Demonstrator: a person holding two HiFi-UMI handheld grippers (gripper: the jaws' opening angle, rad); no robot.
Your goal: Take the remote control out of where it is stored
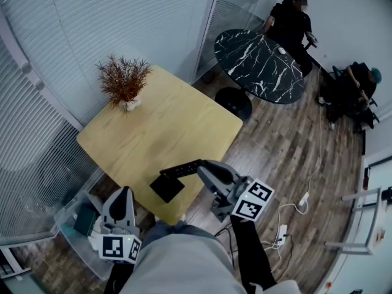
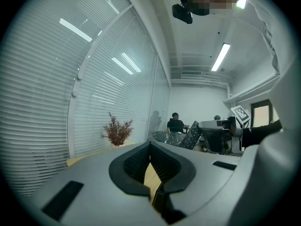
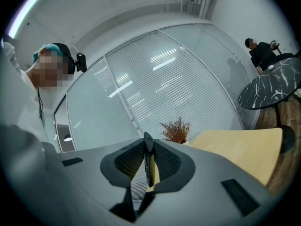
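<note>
At lower left the left tongs [image 1: 125, 192] are seen closed, empty; lower centre, the remote control [image 1: 179, 169] is clamped by one end in the right tongs [image 1: 199, 168] over the surface [image 1: 165, 115]; it is judged light, stiff, slick, best gripped across its flat faces

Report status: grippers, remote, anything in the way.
Right gripper shut on remote, above the wooden table. Left gripper shut, empty. Plant at far corner, apart from the remote.

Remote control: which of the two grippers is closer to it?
Right. The right gripper is clamped on the remote control over the near edge of the table; the left gripper sits apart, to its left, shut and empty.
</note>
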